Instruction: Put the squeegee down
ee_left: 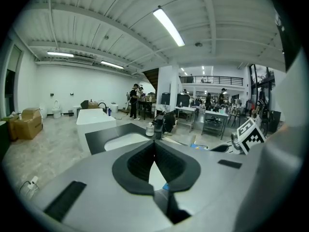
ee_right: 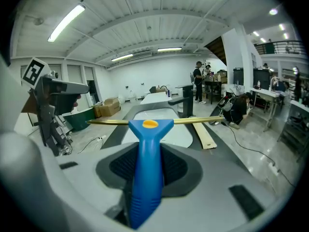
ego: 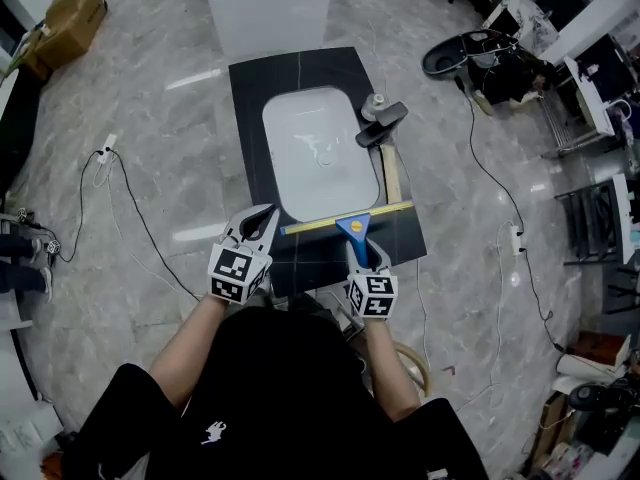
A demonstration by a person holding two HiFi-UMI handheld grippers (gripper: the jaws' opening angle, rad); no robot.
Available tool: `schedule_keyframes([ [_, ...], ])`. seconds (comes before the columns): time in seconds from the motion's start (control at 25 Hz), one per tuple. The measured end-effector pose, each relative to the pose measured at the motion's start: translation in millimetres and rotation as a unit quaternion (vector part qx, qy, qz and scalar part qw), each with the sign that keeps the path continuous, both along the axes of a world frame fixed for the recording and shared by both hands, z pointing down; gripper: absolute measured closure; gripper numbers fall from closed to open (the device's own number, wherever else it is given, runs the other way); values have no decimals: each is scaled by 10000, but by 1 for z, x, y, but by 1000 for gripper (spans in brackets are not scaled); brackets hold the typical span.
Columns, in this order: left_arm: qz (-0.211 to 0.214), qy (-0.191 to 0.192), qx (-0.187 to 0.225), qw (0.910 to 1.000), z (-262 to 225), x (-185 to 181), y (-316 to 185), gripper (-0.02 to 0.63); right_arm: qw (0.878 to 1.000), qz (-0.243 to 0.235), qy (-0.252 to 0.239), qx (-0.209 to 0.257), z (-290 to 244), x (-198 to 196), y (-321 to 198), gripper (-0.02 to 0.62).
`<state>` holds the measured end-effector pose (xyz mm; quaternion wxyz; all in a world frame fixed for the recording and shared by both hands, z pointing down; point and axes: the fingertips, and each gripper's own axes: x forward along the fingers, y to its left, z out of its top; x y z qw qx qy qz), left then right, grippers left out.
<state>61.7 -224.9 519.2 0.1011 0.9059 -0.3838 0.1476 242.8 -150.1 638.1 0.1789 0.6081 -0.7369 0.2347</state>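
The squeegee (ego: 352, 226) has a blue handle and a long brass-coloured blade, which lies across the near edge of the white sink basin (ego: 320, 153). My right gripper (ego: 358, 255) is shut on the blue handle; in the right gripper view the handle (ee_right: 147, 149) runs up between the pads, with the blade level in front. The sink is set in a black countertop (ego: 250, 98). My left gripper (ego: 260, 223) hovers at the counter's near left corner. In the left gripper view, the left gripper (ee_left: 154, 144) has its jaw tips touching and nothing between them.
A black faucet (ego: 383, 125) and a small white bottle (ego: 373, 104) stand at the basin's right. A pale wooden strip (ego: 391, 173) lies beside them. A white box (ego: 268, 3) stands beyond the counter. Cables and a cardboard box (ego: 70, 13) lie on the floor.
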Motion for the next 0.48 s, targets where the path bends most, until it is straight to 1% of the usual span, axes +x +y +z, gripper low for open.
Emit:
schedule_keyframes([
  [0.32,-419,-202,-135,9988,19,8,12,601,9993,-260,32,-256,35,3,1,465],
  [0.48,-567,-278,-256,9977,28,11,17,601,9989,-276,51,-362,49,8,1,465],
])
